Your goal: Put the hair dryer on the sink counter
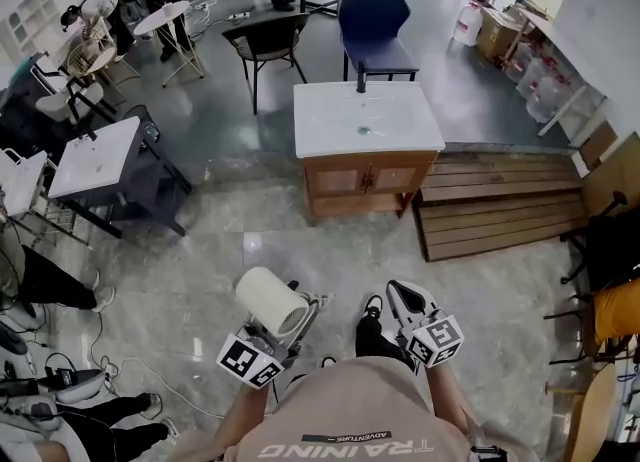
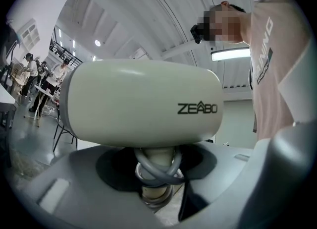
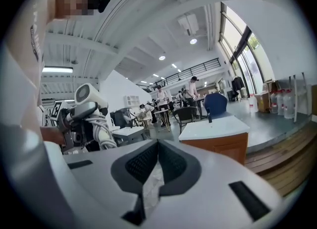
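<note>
Left tongs (image 2: 156, 186): the jaws stand wide but are clamped on the handle (image 2: 154, 197) of the hair dryer (image 2: 143, 104), gripping just below the grey cord (image 2: 154, 169) wound round it.
Why that grip: taking it by the handle leaves the fat cream barrel free above the jaws and lying level, ready to be laid on its side. The coiled cord cannot dangle or snag.
Right tongs (image 3: 156, 146): the pads are pressed together with nothing between them. It is carried beside the person (image 1: 350, 410) and looks spare for this job.
Hair dryer's place: in the air close in front of the person, over the grey floor (image 1: 200, 250), well apart from the counter.
Sink counter (image 1: 320, 110): a white top on a wooden cabinet, straight ahead, with a black faucet (image 1: 361, 75) at its far edge.
Step in hand: carrying, I'd judge; nothing is set down yet.
Landing spot: probably the flat margin beside the basin (image 1: 365, 130), though from here I can't tell how much flat there is.
Risk: the round barrel may roll once released.
</note>
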Demonstrator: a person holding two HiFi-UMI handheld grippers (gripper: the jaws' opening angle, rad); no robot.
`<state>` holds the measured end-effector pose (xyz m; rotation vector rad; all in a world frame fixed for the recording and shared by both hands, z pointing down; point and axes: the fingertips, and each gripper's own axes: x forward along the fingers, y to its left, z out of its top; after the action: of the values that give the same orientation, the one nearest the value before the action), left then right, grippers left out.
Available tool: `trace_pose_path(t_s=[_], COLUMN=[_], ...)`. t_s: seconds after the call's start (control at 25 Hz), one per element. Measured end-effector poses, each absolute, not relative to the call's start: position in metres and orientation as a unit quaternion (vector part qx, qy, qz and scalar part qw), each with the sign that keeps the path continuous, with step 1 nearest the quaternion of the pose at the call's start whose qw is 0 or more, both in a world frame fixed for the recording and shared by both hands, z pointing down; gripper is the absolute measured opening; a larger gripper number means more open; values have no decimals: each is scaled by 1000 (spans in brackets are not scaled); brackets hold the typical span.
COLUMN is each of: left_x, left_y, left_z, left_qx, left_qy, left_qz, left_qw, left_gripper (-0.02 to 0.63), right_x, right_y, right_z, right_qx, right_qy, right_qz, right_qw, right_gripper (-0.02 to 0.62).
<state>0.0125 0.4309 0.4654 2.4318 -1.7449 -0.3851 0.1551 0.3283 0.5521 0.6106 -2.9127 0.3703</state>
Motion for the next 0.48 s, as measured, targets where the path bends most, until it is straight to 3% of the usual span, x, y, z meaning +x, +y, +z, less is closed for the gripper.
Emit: trace_pose_path(t_s=[0.48], left_x=[2], left_y=[313], left_z=[444], left_qx=[782], left_qy=[-609], left_qz=[-126], left_qw=[47], left_gripper=[210], right_x=[128], right_y=[199], right_z=[550], right_qx=[156], right_qy=[-979], right_qz=[117], right_qw=[53], right_gripper=[6])
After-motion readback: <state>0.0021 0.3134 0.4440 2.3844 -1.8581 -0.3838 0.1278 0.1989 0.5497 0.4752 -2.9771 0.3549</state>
